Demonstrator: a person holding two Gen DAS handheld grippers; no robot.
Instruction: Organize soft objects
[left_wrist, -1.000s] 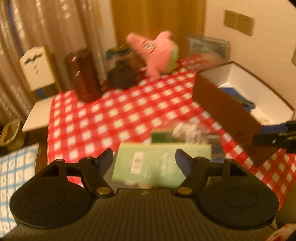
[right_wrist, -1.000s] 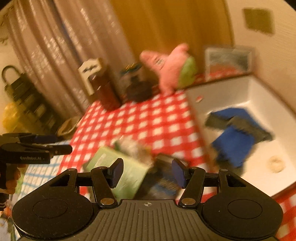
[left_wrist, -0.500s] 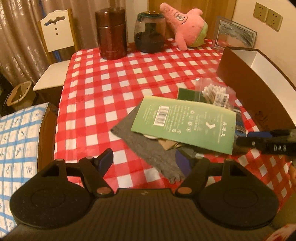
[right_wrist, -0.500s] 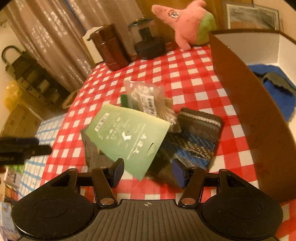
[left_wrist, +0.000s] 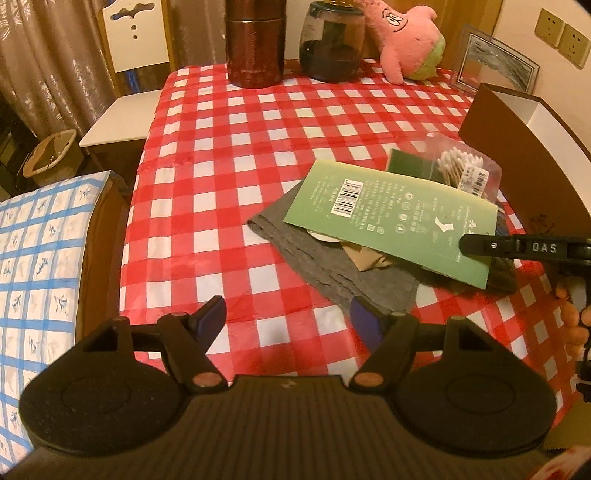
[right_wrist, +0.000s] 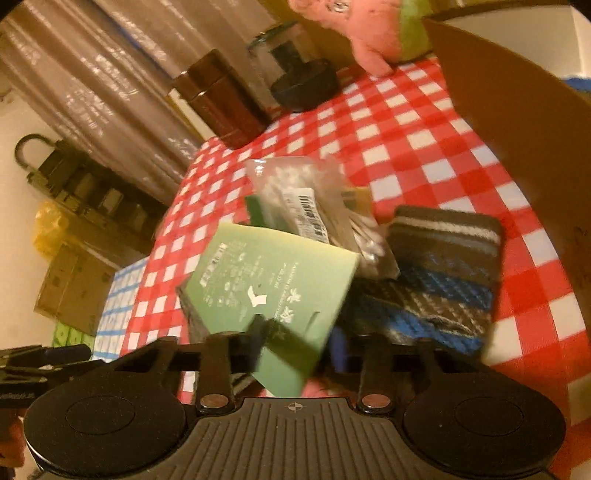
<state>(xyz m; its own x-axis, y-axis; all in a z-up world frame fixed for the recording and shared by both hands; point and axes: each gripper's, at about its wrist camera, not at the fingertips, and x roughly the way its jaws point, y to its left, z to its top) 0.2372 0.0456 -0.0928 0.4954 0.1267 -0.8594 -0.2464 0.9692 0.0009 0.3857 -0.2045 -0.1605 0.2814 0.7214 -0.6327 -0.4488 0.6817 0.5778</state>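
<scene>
A grey sock (left_wrist: 332, 254) lies on the checked tablecloth under a green sock card (left_wrist: 391, 221). Beside it are a clear bag of cotton swabs (left_wrist: 461, 166) and a brown-and-blue striped sock (right_wrist: 443, 273). My right gripper (right_wrist: 297, 339) is closing, with the near corner of the green sock card (right_wrist: 273, 291) between its fingers and the left fingertip (right_wrist: 258, 328) overlapping the card. In the left wrist view its finger (left_wrist: 476, 245) lies over that corner. My left gripper (left_wrist: 288, 321) hangs open above bare cloth, just short of the grey sock's near edge.
A brown box (left_wrist: 524, 155) with a white inside stands at the right. At the table's far edge are a brown canister (left_wrist: 255, 40), a glass jar (left_wrist: 332, 40), a pink plush star (left_wrist: 410, 37) and a framed picture (left_wrist: 495, 62). A white chair (left_wrist: 122, 110) stands left.
The right gripper dropped forward onto the pile and its jaws narrowed around the green card's corner. The left gripper came lower and nearer the table, staying open.
</scene>
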